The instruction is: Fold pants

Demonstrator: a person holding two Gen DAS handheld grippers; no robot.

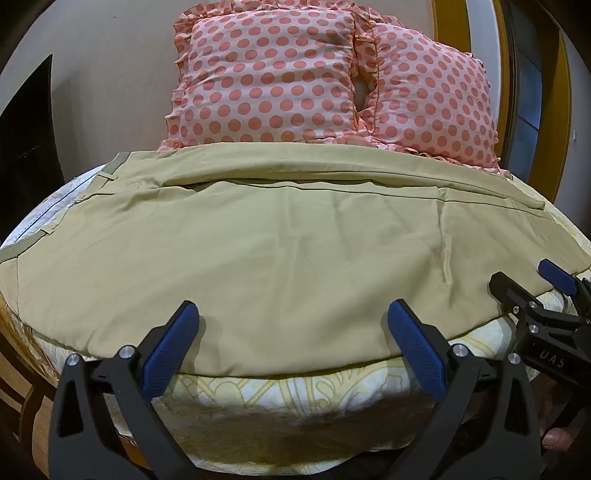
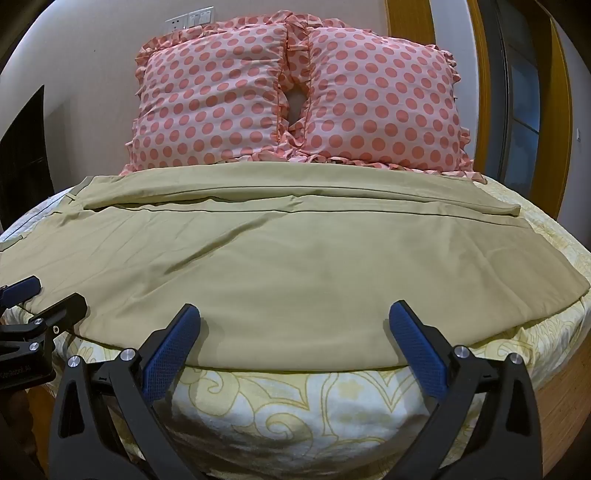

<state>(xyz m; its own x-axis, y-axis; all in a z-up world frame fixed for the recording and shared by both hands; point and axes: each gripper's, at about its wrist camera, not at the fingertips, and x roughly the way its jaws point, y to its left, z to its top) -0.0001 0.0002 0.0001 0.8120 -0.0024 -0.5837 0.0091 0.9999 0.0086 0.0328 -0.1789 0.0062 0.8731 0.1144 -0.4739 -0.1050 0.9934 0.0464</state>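
Khaki pants (image 1: 266, 251) lie flat across the bed, one leg folded over the other, waistband at the left (image 1: 110, 166), leg ends at the right. They also show in the right wrist view (image 2: 295, 266). My left gripper (image 1: 291, 314) is open and empty, hovering at the pants' near edge. My right gripper (image 2: 295, 314) is open and empty, over the near edge further right. It also shows in the left wrist view (image 1: 524, 277), at the right edge. The left gripper shows at the left edge of the right wrist view (image 2: 51, 291).
The bed has a white sheet with a yellow floral pattern (image 2: 295, 398). Two pink polka-dot pillows (image 2: 207, 103) (image 2: 384, 99) lean against the wall behind the pants. A wooden door frame (image 2: 406, 26) stands at the right. A dark panel (image 1: 26, 129) is at the left.
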